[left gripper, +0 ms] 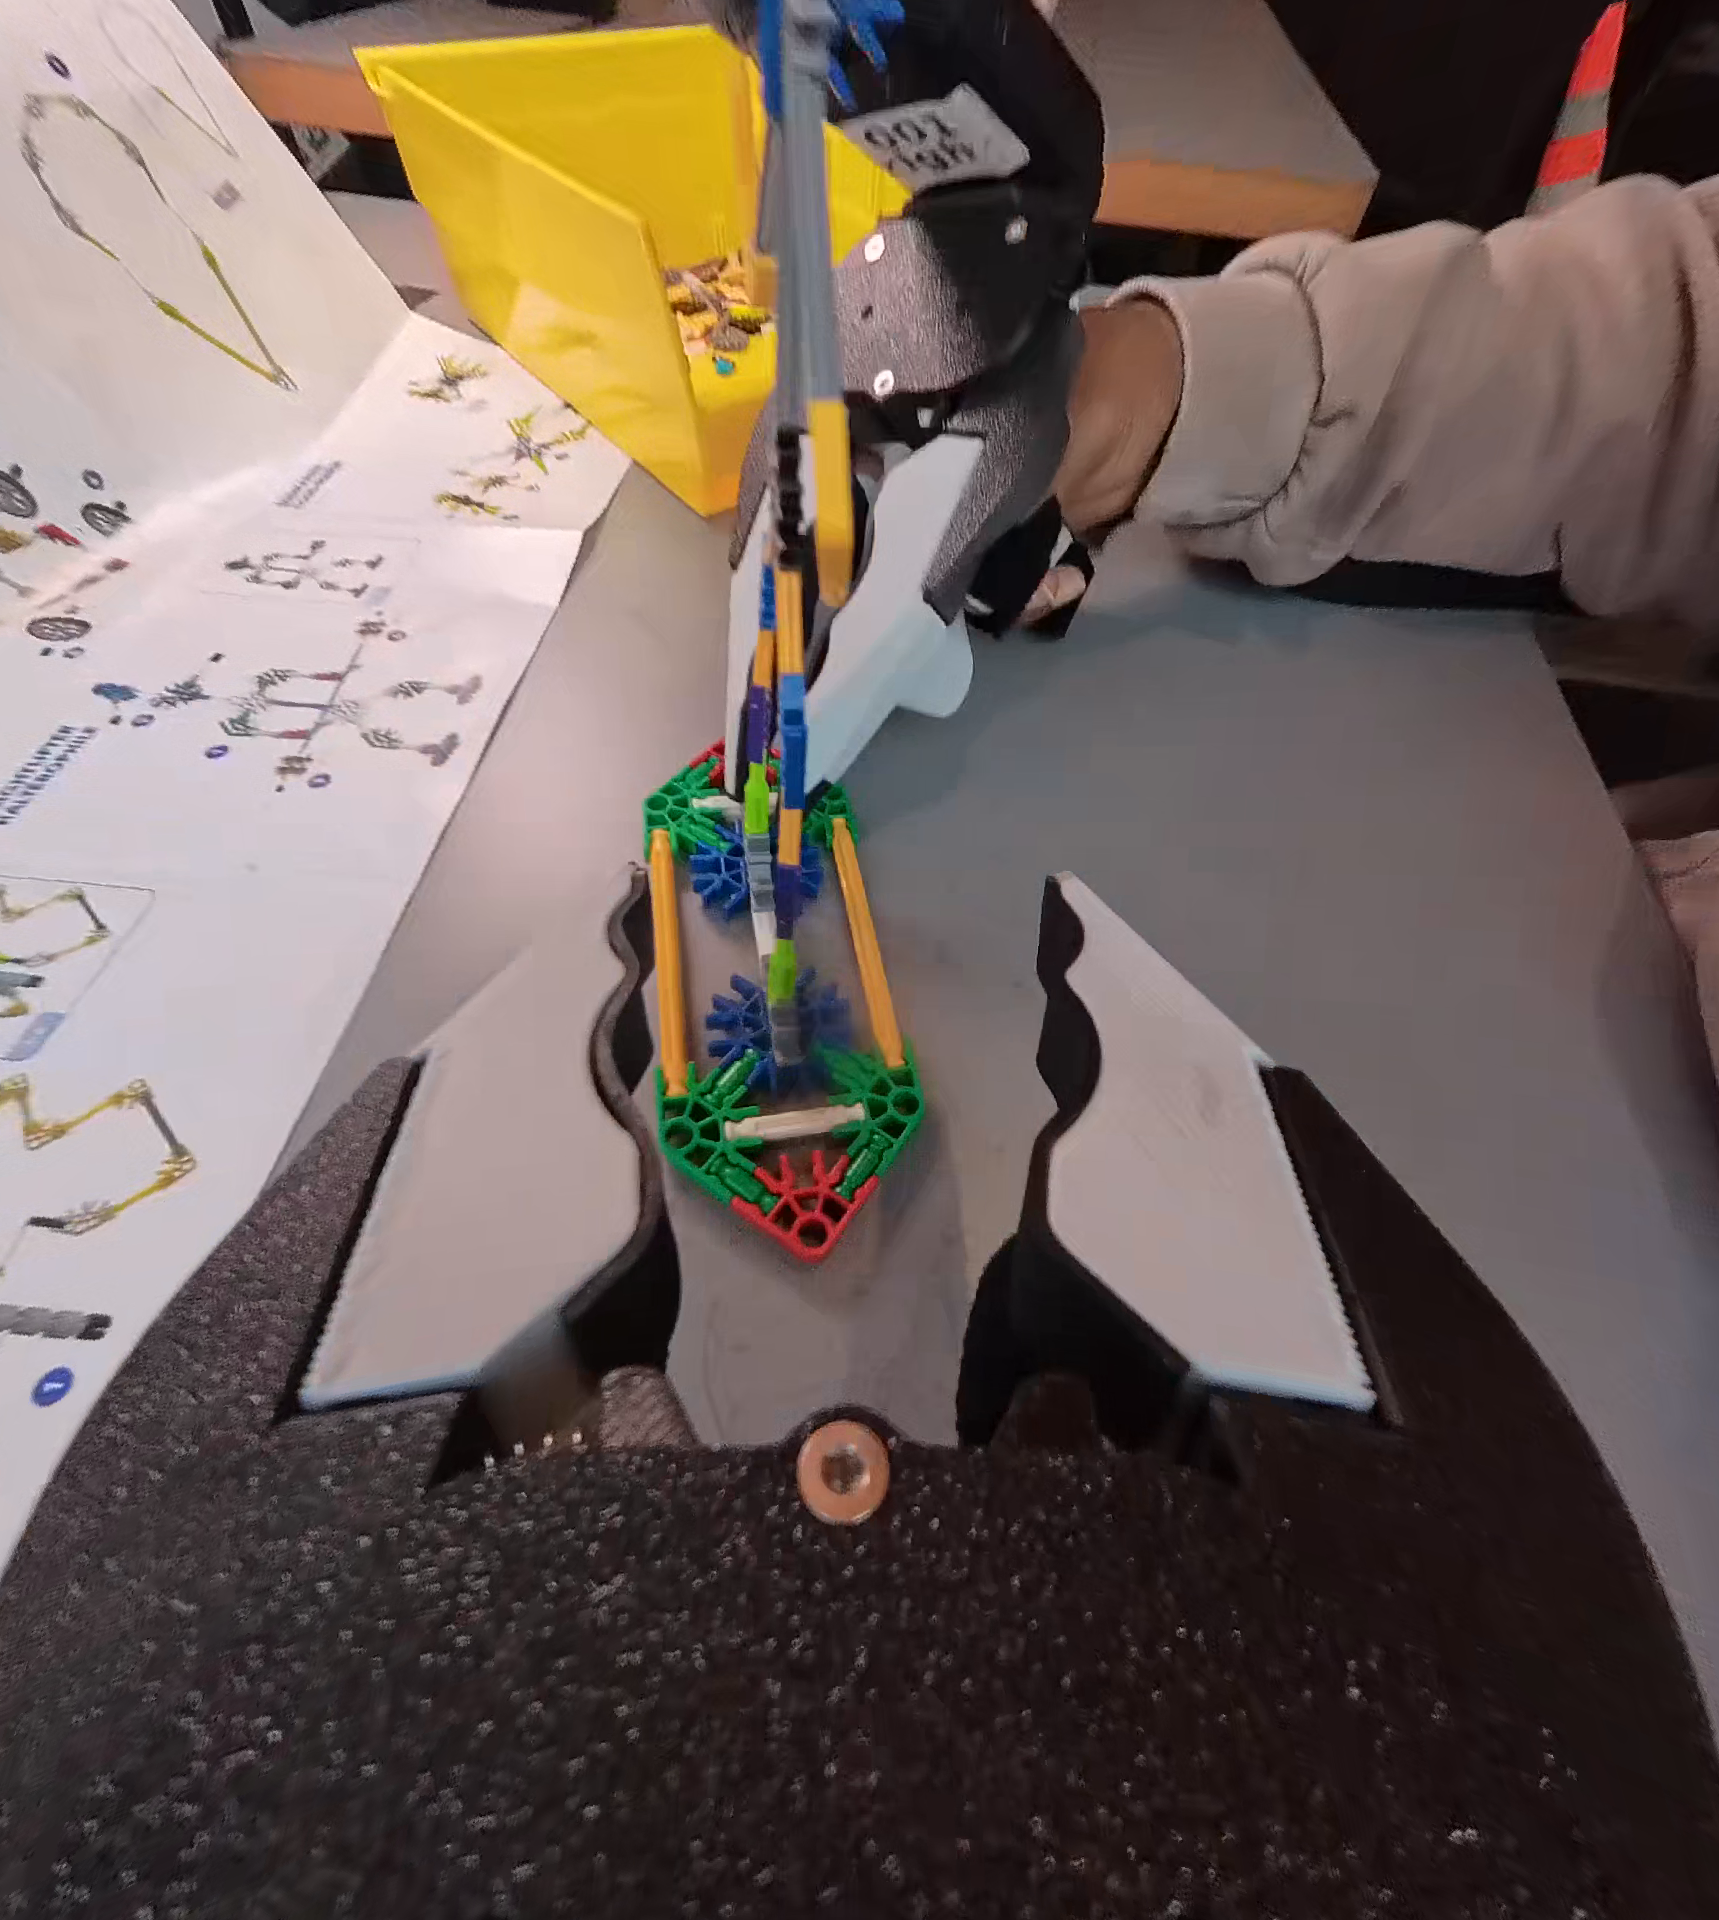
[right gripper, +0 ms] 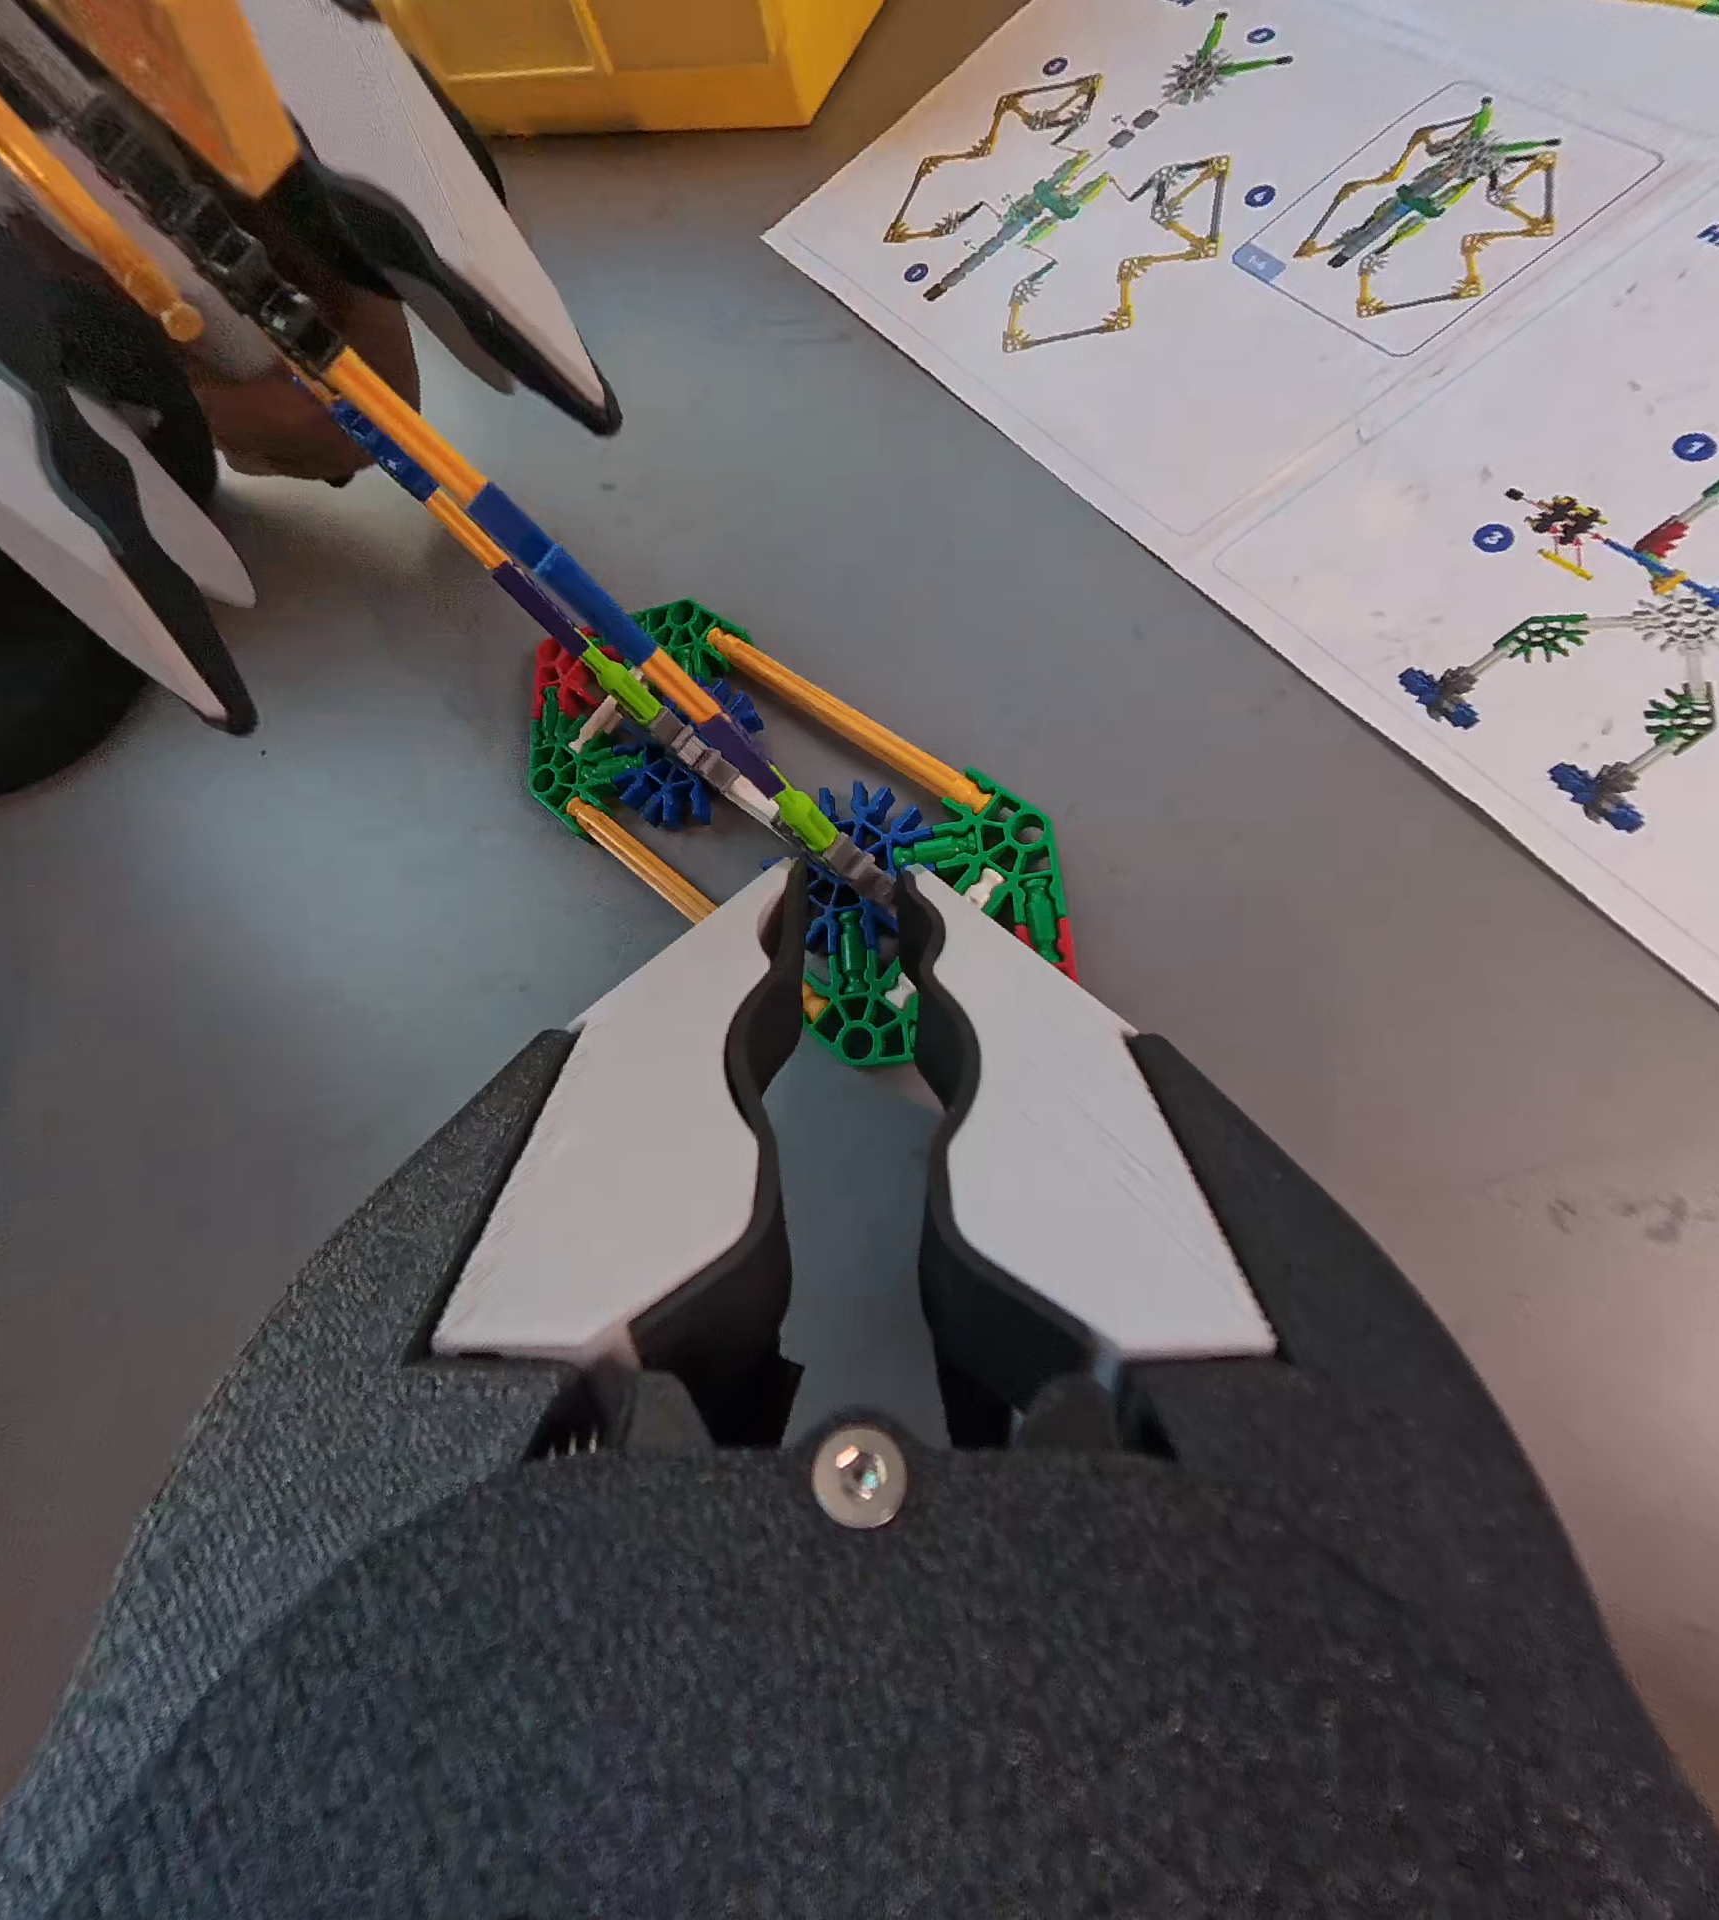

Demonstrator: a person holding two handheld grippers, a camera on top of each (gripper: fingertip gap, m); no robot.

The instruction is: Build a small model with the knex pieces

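Observation:
A flat toy base frame (left gripper: 793, 1143) of green, red and blue connectors and orange rods lies on the grey table. A long mast (left gripper: 801, 312) of blue, orange, purple and grey rods rises from it, carrying a yellow plate. My left gripper (left gripper: 844, 883) is open wide and empty, its fingers on either side of the frame's near end. My right gripper (right gripper: 847, 878) is nearly closed at the mast's grey lower end (right gripper: 860, 860), over a blue connector. The frame (right gripper: 1000, 842) reaches away from it toward the left gripper (right gripper: 419, 566). The right gripper (left gripper: 777, 779) shows at the frame's far end.
A yellow parts bin (left gripper: 564, 208) stands at the back, also in the right wrist view (right gripper: 626, 62). A printed instruction sheet (left gripper: 159, 623) covers the table's left side, seen at the right in the other view (right gripper: 1354, 364). A person's sleeve (left gripper: 1406, 395) reaches in from the right. Tip to tip, the grippers are about 9 cm apart.

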